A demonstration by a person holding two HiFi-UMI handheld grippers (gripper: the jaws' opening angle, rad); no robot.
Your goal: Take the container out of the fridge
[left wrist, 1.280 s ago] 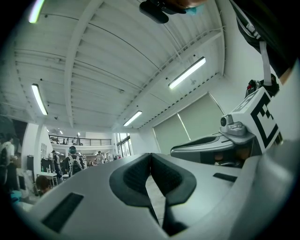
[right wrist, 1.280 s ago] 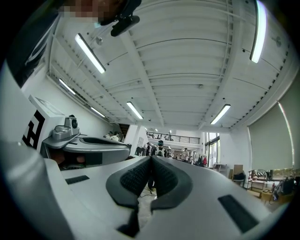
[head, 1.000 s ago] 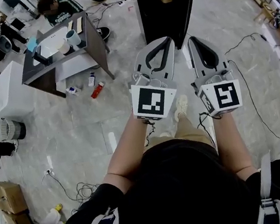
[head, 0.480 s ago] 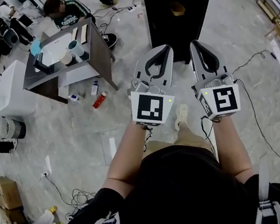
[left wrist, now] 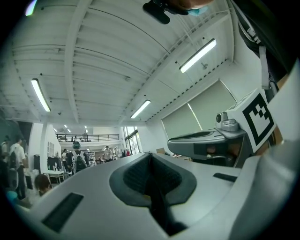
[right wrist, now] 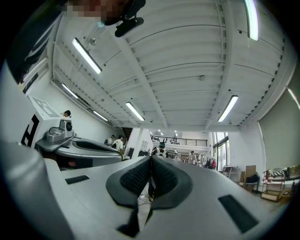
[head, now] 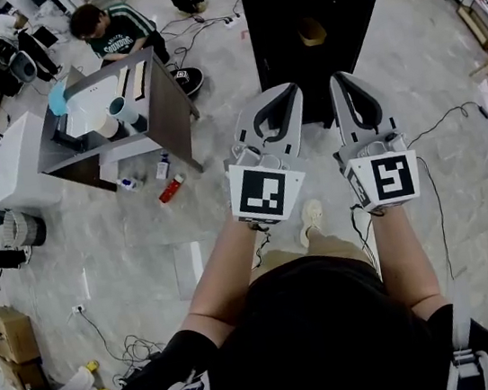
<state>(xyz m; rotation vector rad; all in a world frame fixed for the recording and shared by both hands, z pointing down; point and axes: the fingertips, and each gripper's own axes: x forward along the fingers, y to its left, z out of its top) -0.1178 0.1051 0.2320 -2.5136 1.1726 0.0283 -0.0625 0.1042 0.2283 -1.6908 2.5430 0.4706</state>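
In the head view a black fridge point(head: 298, 40) stands on the floor straight ahead, its front dark. A small tan round thing point(head: 311, 30) shows against the black; I cannot tell whether it is the container. My left gripper point(head: 287, 90) and right gripper point(head: 338, 78) are held side by side at chest height, tips pointing at the fridge and short of it. Both are shut with nothing between the jaws. The left gripper view shows its jaws point(left wrist: 150, 155) closed against the ceiling. In the right gripper view the jaws point(right wrist: 151, 160) are closed too.
A grey desk point(head: 164, 88) with a white cup point(head: 124, 110) stands at the left, with a seated person point(head: 111, 32) behind it. A red bottle point(head: 171, 188) and cables point(head: 438, 124) lie on the floor. A white cabinet point(head: 9, 170) and cardboard boxes point(head: 6, 334) are at far left.
The fridge has come lower and larger in the head view as the person stepped towards it. Both grippers stay shut and side by side.
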